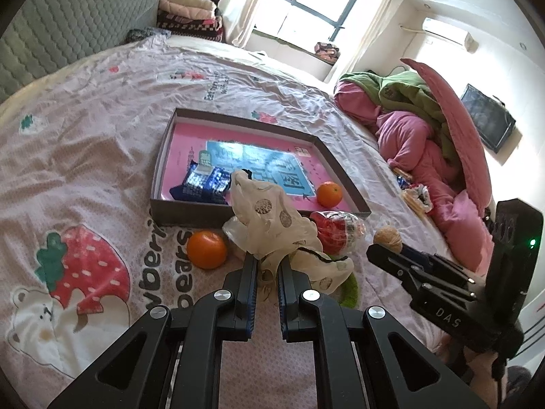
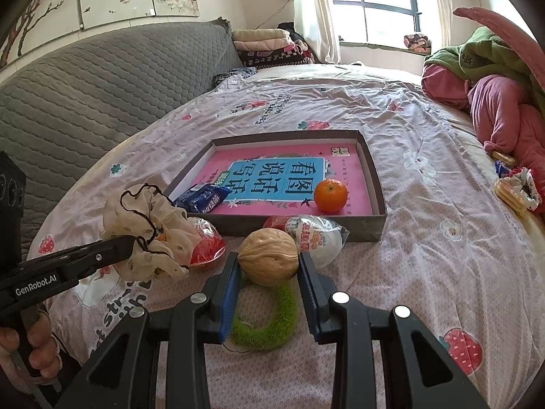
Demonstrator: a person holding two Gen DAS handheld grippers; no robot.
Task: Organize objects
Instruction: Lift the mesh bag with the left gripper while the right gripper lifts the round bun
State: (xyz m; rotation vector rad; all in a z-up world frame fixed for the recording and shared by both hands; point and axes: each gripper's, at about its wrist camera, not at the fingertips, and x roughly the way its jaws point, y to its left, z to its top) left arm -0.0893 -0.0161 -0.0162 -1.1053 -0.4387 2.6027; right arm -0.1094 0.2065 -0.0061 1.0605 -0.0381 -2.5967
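The left gripper [image 1: 267, 266] was closed on the cream dotted scrunchie [image 1: 272, 218], its jaws pinching a bunched fold of the fabric. In the right wrist view the scrunchie [image 2: 150, 231] hung raised at the jaw tips, above the bed sheet [image 2: 425, 255] and just short of the near wall of the shallow box [image 2: 381, 218].

The right gripper [image 2: 269, 272] held the walnut [image 2: 267, 255] between partly closed jaws; both pads appeared to touch its sides. The walnut sat above the green fuzzy ring [image 2: 272, 320], near the front of the box.

Handling, as judged:
- Scrunchie: very light, soft, fully compliant. It would sag and swing when carried. A grip on a thick gathered section was preferable to a single thin layer, which could slip out.
- Walnut: light, rigid, rounded, with a ridged shell. Grip across the widest part was appropriate; a hold off that line risked the nut squirting out. Moderate force was sufficient, as the shell could crack under a hard squeeze.

Already in the box: one orange [image 2: 330, 195] and a blue packet [image 2: 204, 199]. Outside it on the bed: a second orange [image 1: 206, 250] and a red-and-white wrapped egg [image 2: 315, 237], both close to the box front.
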